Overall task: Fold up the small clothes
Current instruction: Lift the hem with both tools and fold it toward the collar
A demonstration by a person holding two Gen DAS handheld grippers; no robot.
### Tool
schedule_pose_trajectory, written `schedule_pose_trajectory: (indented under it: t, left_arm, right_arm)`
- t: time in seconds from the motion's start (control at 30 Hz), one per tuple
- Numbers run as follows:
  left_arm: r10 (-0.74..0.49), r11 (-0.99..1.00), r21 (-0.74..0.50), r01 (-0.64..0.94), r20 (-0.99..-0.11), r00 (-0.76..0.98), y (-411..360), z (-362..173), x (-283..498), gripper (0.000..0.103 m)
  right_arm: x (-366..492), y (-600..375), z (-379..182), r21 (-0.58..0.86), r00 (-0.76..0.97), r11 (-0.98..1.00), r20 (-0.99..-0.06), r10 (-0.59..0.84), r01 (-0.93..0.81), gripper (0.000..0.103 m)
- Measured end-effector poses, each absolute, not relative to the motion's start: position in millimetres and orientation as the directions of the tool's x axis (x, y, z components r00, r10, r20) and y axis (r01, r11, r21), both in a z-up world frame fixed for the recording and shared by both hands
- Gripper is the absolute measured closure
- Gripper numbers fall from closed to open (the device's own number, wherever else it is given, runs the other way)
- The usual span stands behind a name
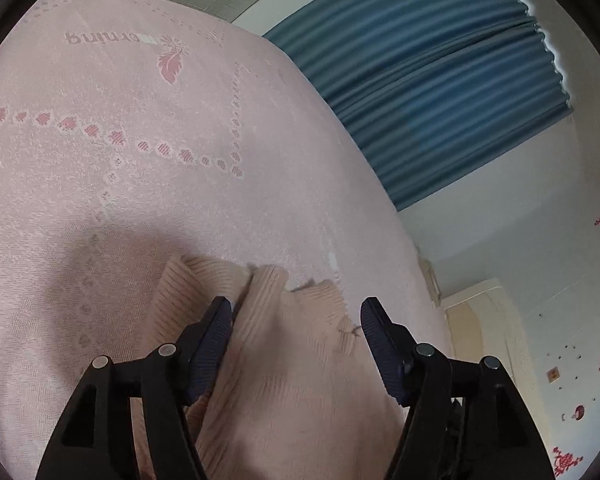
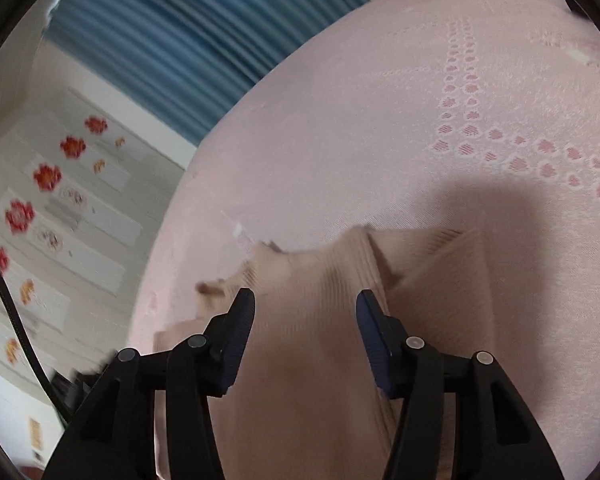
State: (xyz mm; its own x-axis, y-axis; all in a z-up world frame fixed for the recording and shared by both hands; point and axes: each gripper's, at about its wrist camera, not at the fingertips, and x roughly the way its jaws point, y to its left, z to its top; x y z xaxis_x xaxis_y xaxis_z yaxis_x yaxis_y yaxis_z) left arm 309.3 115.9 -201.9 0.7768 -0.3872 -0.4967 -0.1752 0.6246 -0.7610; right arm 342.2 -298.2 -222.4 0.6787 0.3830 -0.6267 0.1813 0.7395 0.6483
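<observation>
A peach ribbed knit garment [image 1: 284, 344] lies at lower centre on a pink bedspread [image 1: 120, 140]; blue curtain [image 1: 440, 92] upper right, flower-stickered wall [image 2: 52, 200] left. Both hand-held grippers, left [image 1: 296, 312] and right [image 2: 306, 304], hang spread above it.

the small garment [image 1: 284, 344] is matt, ribbed knit cloth. the bedspread [image 1: 140, 160] looks like woven cloth with a raised pattern. gripper fingers [image 1: 210, 344] are matt black plastic, perhaps rubber-padded.

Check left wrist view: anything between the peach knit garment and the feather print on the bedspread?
Nothing. Between the peach knit garment and the feather print lies only bare pink bedspread, crossed by its woven dotted border.
</observation>
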Motion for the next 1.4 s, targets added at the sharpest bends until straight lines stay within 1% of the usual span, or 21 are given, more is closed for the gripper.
schedule_pose_trajectory:
  t: [0.1, 0.2, 0.27, 0.33, 0.43, 0.5, 0.57, 0.63, 0.7, 0.8, 0.83, 0.93, 0.97, 1.0, 1.03, 1.07, 1.1, 1.13, 1.2, 1.3, 1.4]
  left_arm:
    - [-0.376, 0.654, -0.736, -0.173, -0.516, 0.77, 113, -202, 297, 0.038]
    - [-0.376, 0.677, -0.718, -0.163, -0.528, 0.761, 106, -199, 269, 0.038]
    - [-0.367, 0.705, -0.692, -0.152, -0.54, 0.757, 101, -197, 252, 0.038]
    - [-0.34, 0.753, -0.644, -0.137, -0.558, 0.757, 94, -193, 225, 0.038]
    - [-0.282, 0.828, -0.545, -0.133, -0.609, 0.741, 80, -196, 176, 0.037]
    - [-0.276, 0.846, -0.517, -0.134, -0.638, 0.719, 77, -203, 160, 0.037]
    - [-0.305, 0.828, -0.539, -0.154, -0.663, 0.684, 78, -213, 148, 0.037]
    - [-0.381, 0.757, -0.627, -0.184, -0.653, 0.655, 87, -228, 148, 0.037]
    - [-0.424, 0.708, -0.676, -0.203, -0.638, 0.643, 93, -240, 157, 0.037]
    - [-0.445, 0.683, -0.704, -0.195, -0.612, 0.654, 98, -246, 163, 0.037]
    - [-0.446, 0.682, -0.704, -0.198, -0.614, 0.651, 99, -248, 169, 0.037]
    - [-0.445, 0.648, -0.728, -0.224, -0.601, 0.664, 103, -253, 181, 0.037]
    - [-0.441, 0.64, -0.732, -0.233, -0.599, 0.669, 105, -254, 181, 0.042]
    - [-0.423, 0.637, -0.728, -0.254, -0.605, 0.675, 104, -255, 183, 0.06]
    - [-0.394, 0.64, -0.712, -0.289, -0.627, 0.672, 107, -258, 187, 0.075]
    - [-0.405, 0.626, -0.718, -0.304, -0.633, 0.66, 109, -263, 189, 0.092]
    - [-0.425, 0.6, -0.737, -0.311, -0.624, 0.656, 112, -268, 189, 0.093]
    - [-0.434, 0.564, -0.762, -0.32, -0.602, 0.67, 116, -271, 184, 0.093]
    - [-0.415, 0.58, -0.755, -0.307, -0.598, 0.686, 117, -264, 174, 0.094]
    - [-0.362, 0.664, -0.693, -0.281, -0.627, 0.689, 107, -249, 154, 0.094]
    - [-0.333, 0.719, -0.641, -0.27, -0.658, 0.676, 96, -238, 122, 0.094]
  right_arm:
    - [326, -293, -218, 0.609, 0.678, 0.777, -0.64, 0.362, 0.159, 0.05]
    - [295, -279, -207, 0.567, 0.67, 0.82, -0.639, 0.378, 0.078, 0.05]
    - [264, -266, -198, 0.508, 0.678, 0.861, -0.639, 0.363, 0.018, 0.05]
    - [234, -257, -195, 0.46, 0.685, 0.888, -0.644, 0.342, -0.01, 0.05]
    - [202, -255, -200, 0.466, 0.646, 0.885, -0.67, 0.365, -0.017, 0.049]
    - [186, -254, -211, 0.465, 0.607, 0.885, -0.704, 0.369, 0.002, 0.049]
    - [177, -256, -224, 0.47, 0.577, 0.882, -0.731, 0.365, 0.038, 0.049]
    - [175, -261, -237, 0.493, 0.55, 0.865, -0.749, 0.37, 0.089, 0.049]
    - [181, -267, -246, 0.51, 0.531, 0.848, -0.762, 0.371, 0.141, 0.049]
    - [188, -276, -252, 0.555, 0.533, 0.812, -0.748, 0.395, 0.178, 0.048]
    - [192, -278, -253, 0.568, 0.538, 0.803, -0.741, 0.402, 0.182, 0.046]
    - [206, -283, -257, 0.585, 0.545, 0.781, -0.737, 0.399, 0.219, 0.046]
    - [210, -285, -257, 0.589, 0.548, 0.775, -0.736, 0.397, 0.229, 0.046]
    - [215, -286, -259, 0.593, 0.555, 0.769, -0.734, 0.392, 0.24, 0.047]
    - [219, -286, -259, 0.587, 0.557, 0.771, -0.737, 0.383, 0.247, 0.055]
    - [221, -286, -260, 0.57, 0.556, 0.781, -0.747, 0.365, 0.253, 0.082]
    - [223, -286, -261, 0.563, 0.551, 0.788, -0.752, 0.362, 0.25, 0.094]
    - [223, -286, -264, 0.572, 0.543, 0.783, -0.749, 0.379, 0.243, 0.094]
    - [218, -289, -259, 0.594, 0.561, 0.767, -0.73, 0.389, 0.241, 0.094]
    - [198, -298, -250, 0.641, 0.577, 0.733, -0.695, 0.429, 0.227, 0.095]
    - [173, -303, -245, 0.655, 0.563, 0.715, -0.696, 0.445, 0.244, 0.095]
